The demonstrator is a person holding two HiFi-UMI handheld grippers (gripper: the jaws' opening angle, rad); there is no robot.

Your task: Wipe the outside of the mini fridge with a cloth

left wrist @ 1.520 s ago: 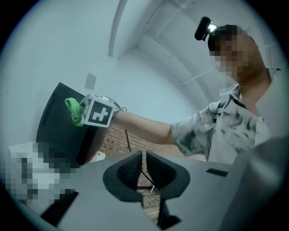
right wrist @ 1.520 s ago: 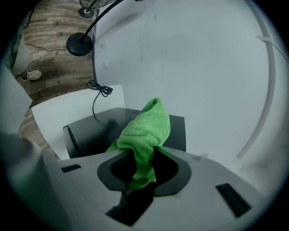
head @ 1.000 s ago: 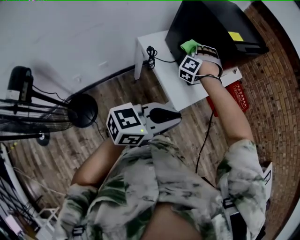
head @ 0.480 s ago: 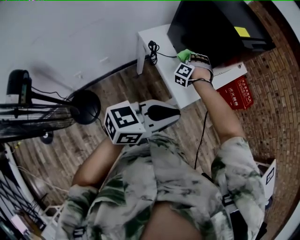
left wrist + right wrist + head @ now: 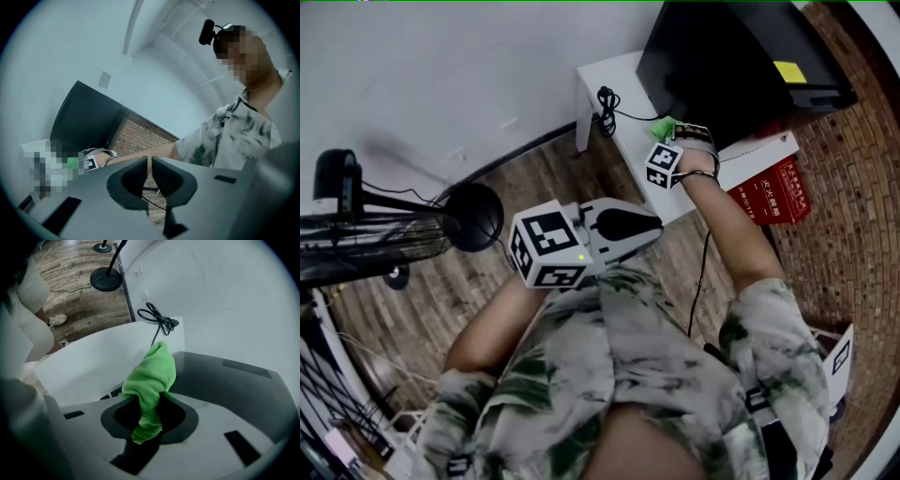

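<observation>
The black mini fridge [image 5: 722, 56] stands on a low white table [image 5: 623, 89] against the wall. My right gripper [image 5: 670, 131] is shut on a green cloth [image 5: 152, 376] and presses it against the fridge's lower side [image 5: 225, 380], near the table top [image 5: 93, 362]. The cloth [image 5: 666, 124] shows as a small green patch at the fridge's bottom edge in the head view. My left gripper [image 5: 652, 230] is held in front of my chest, away from the fridge, its jaws together with nothing between them [image 5: 149, 171].
A coiled black power cord [image 5: 605, 103] lies on the table beside the fridge. A red box [image 5: 773, 192] sits on the floor under the table's right end. A standing fan with a round black base [image 5: 469, 217] stands on the wooden floor at left.
My right gripper has slid the green cloth down the fridge's side toward the table top. The left gripper has stayed where it was.
</observation>
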